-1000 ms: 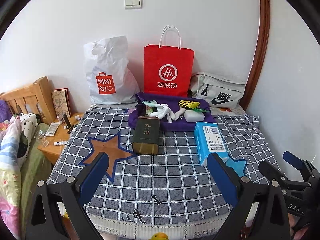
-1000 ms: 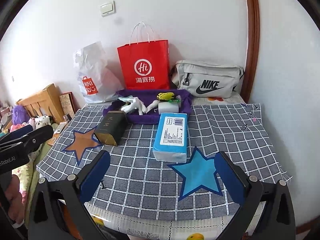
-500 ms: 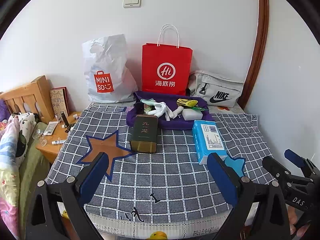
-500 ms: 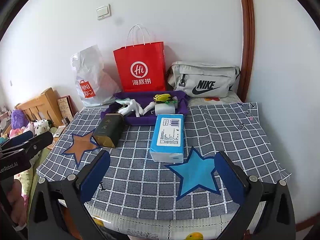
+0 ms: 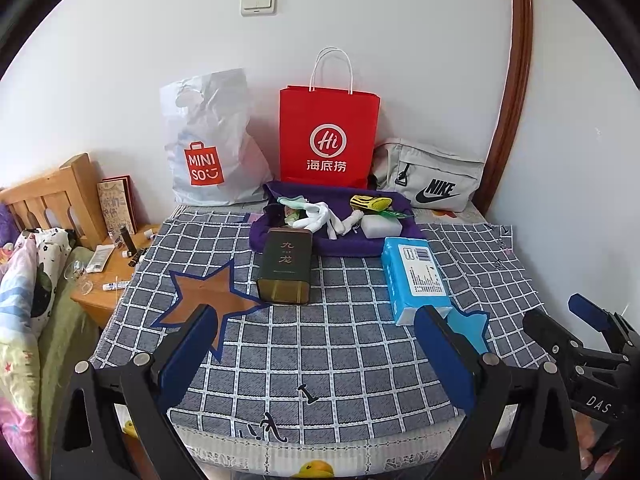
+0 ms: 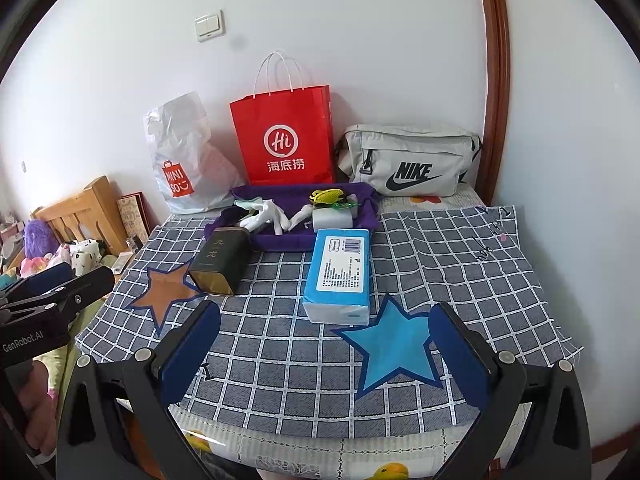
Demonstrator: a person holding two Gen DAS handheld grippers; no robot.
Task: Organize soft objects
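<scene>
Both tongs spread wide, nothing between the pads: left tongs, right tongs, both hanging over the near edge of the checked cloth. Purple tray sits well ahead of both, at the far side of the cloth; in it lie white socks, a yellow-and-black soft item and a pale block (possibly a sponge, cannot tell). Blue tissue pack lies on the cloth, ahead of the right tongs and slightly left of their centre; its near end touches a point of the blue star. Long axis runs roughly straight away from the tongs, short white end facing them, label up. Dark tea tin lies ahead-left, long axis likewise pointing away, far end against the tray. Judgement: scene fits either soft things waiting to be gathered or a finished layout; the stage is not settled. A grip on the pack would need pads across its narrow width.
</scene>
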